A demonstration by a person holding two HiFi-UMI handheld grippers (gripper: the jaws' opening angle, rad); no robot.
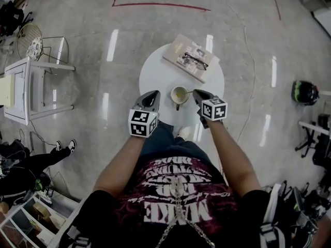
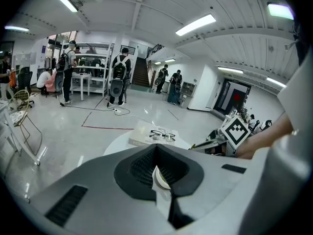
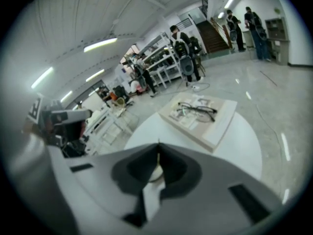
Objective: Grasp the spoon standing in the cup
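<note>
Nearest the person, at the near edge of the round white table (image 1: 155, 74), both grippers point away from the body. The left gripper (image 1: 153, 94) sits just left of the cup (image 1: 174, 98), apart from it. Its jaws are drawn together at the tips with nothing between them, and only a pale curve of the cup's rim shows through the gap behind the tips.

The cup stands a little in from the near edge, between the two grippers. The spoon (image 1: 189, 92) stands in it, its handle leaning out to the right. The right gripper (image 1: 197, 93) meets that handle with its jaws pressed narrow. A thin sliver at the tips looks like the handle pinched between them, though it is very fine in the right gripper view.

Farther off, by the far edge, a book (image 1: 178, 53) lies flat with a pair of glasses (image 1: 195, 61) on top.
</note>
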